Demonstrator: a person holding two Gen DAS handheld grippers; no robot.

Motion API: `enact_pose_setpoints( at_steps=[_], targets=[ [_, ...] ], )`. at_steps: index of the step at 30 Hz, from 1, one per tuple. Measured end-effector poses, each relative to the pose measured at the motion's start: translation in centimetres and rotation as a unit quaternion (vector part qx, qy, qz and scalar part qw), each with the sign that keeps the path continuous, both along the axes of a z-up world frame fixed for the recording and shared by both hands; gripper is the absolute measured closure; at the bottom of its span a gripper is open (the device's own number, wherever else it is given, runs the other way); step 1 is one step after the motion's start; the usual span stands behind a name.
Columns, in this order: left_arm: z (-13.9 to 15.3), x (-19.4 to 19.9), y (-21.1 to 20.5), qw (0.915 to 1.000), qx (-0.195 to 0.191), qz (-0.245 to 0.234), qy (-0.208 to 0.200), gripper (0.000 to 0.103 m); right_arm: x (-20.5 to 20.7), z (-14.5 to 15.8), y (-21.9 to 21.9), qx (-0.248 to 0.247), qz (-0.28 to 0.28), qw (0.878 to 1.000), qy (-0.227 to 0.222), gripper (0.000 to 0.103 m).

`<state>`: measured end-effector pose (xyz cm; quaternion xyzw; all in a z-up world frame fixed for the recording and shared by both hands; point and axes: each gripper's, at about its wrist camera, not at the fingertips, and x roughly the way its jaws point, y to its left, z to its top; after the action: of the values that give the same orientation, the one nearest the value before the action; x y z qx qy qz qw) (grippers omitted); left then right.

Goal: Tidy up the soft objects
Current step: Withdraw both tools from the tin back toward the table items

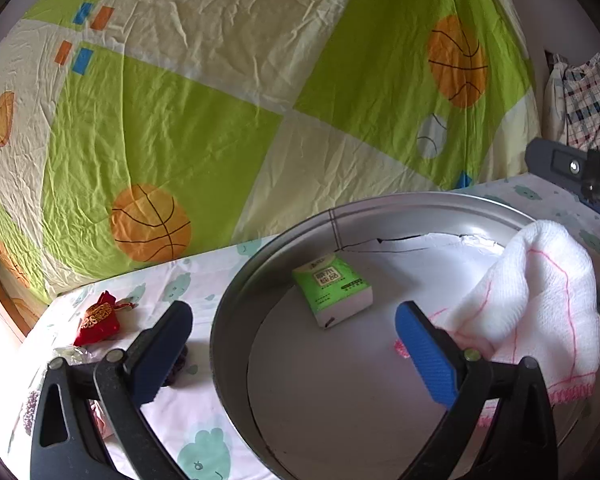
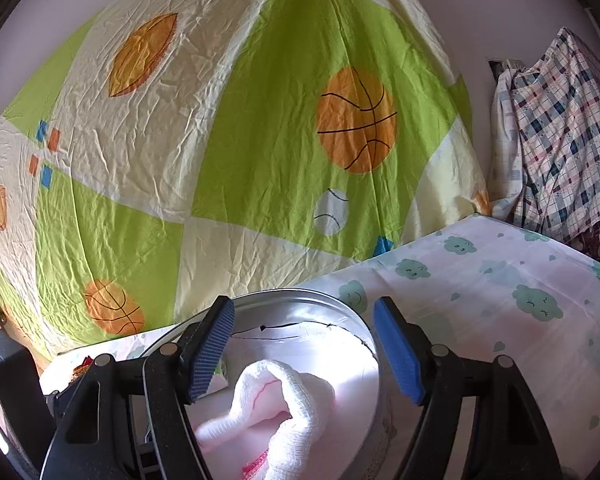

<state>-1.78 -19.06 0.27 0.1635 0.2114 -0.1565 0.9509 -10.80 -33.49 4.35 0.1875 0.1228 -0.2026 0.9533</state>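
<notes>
A round metal basin [image 1: 236, 300] stands on the table. Inside it lies a green tissue pack [image 1: 332, 290]. A white towel with pink lines [image 1: 540, 300] is bunched against the basin's right side. My left gripper [image 1: 292, 320] is open wide and straddles the basin's left rim, with its right finger beside the towel and nothing pressed between the pads. In the right wrist view my right gripper [image 2: 304, 316] is open above the basin [image 2: 300, 296]. The towel [image 2: 284, 400] sits loose below and between its fingers. A red pouch [image 1: 100, 318] lies on the table to the left.
A green and cream sheet with basketballs [image 1: 220, 100] hangs behind the table. A cloud-print tablecloth [image 2: 500, 280] covers the table. Plaid cloth [image 2: 560, 140] is piled at the far right. A dark purple item [image 1: 178, 368] and crinkled plastic [image 1: 68, 354] lie near my left finger.
</notes>
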Motion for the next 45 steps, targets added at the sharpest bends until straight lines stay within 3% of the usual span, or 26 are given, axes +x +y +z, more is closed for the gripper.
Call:
enact_pose_setpoints(
  at_steps=[12, 15, 20, 23, 27, 32, 41, 45],
  targets=[
    [0.0, 0.3, 1.0, 0.9992, -0.030, 0.006, 0.027, 0.000, -2.8, -1.3, 0.3, 0.037, -0.075, 0.996, -0.040, 0.027],
    [0.3, 0.1, 1.2, 0.9989, -0.040, 0.004, 0.025, 0.000, -2.8, -1.2, 1.3, 0.011, -0.072, 0.997, -0.029, 0.027],
    [0.4, -0.2, 2.5, 0.9988, -0.044, 0.007, 0.022, 0.000, -3.9, -0.3, 3.2, -0.057, -0.095, 0.993, -0.049, 0.027],
    [0.2, -0.4, 4.1, 0.9994, -0.031, 0.009, 0.012, 0.000, -4.5, 0.0, 4.0, -0.078, -0.105, 0.990, -0.060, 0.019],
    [0.3, -0.1, 7.3, 0.9993, -0.025, 0.028, -0.004, 0.000, -5.0, 0.2, 4.3, -0.086, -0.120, 0.987, -0.067, 0.019],
    [0.4, 1.1, 10.1, 0.9967, -0.064, 0.040, 0.031, 0.000, -5.7, 0.0, 4.0, -0.075, -0.146, 0.984, -0.068, 0.019],
    [0.5, 0.6, 9.8, 0.9971, -0.063, 0.037, 0.021, 0.000, -6.8, 0.4, 5.9, -0.101, -0.162, 0.978, -0.086, 0.019],
    [0.4, 0.2, 9.4, 0.9978, -0.059, 0.027, 0.016, 0.000, -6.6, 0.5, 7.5, -0.113, -0.143, 0.979, -0.087, 0.016]
  ],
)
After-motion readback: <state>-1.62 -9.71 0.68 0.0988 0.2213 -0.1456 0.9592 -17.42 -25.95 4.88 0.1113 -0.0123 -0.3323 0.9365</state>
